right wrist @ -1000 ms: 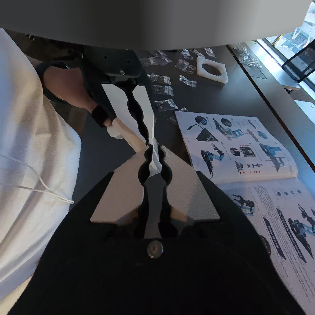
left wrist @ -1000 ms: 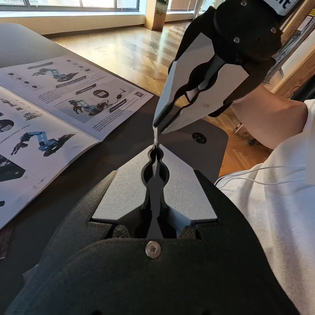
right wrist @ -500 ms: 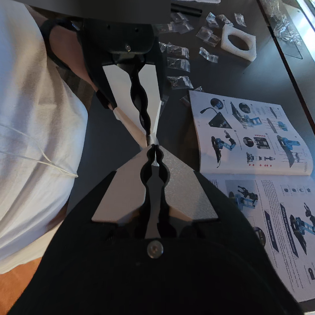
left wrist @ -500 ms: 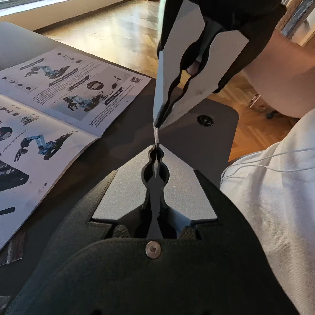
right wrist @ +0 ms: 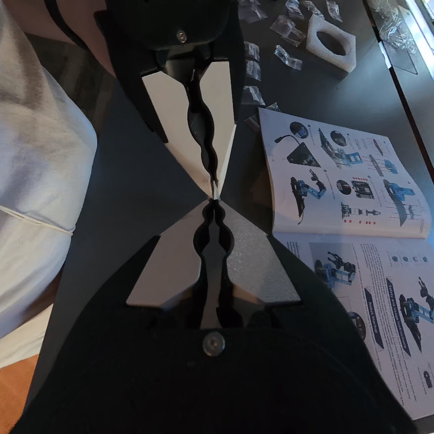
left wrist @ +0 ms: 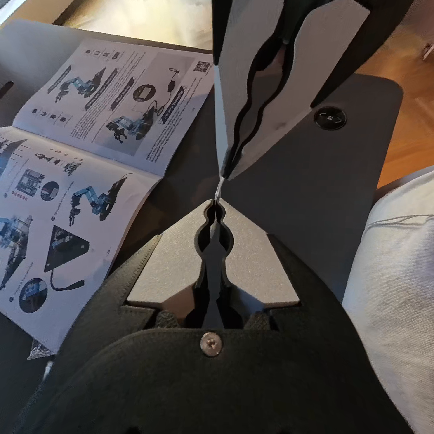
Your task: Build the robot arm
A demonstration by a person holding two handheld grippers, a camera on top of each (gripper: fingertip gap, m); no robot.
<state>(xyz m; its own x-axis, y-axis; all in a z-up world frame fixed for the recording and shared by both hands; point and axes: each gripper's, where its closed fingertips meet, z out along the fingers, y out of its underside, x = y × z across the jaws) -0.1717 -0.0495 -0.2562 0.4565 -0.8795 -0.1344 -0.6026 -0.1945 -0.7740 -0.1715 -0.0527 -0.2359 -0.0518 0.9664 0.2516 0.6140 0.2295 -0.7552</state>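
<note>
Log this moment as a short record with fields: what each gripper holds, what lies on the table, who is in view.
left gripper: shut on one end of a thin white strip
right gripper: shut on the strip's other end, tip to tip with the left
booklet: open, flat on the dark table
small clear bags: scattered behind the booklet
white foam piece: beyond the bags
person: white sleeve at the table's edge
</note>
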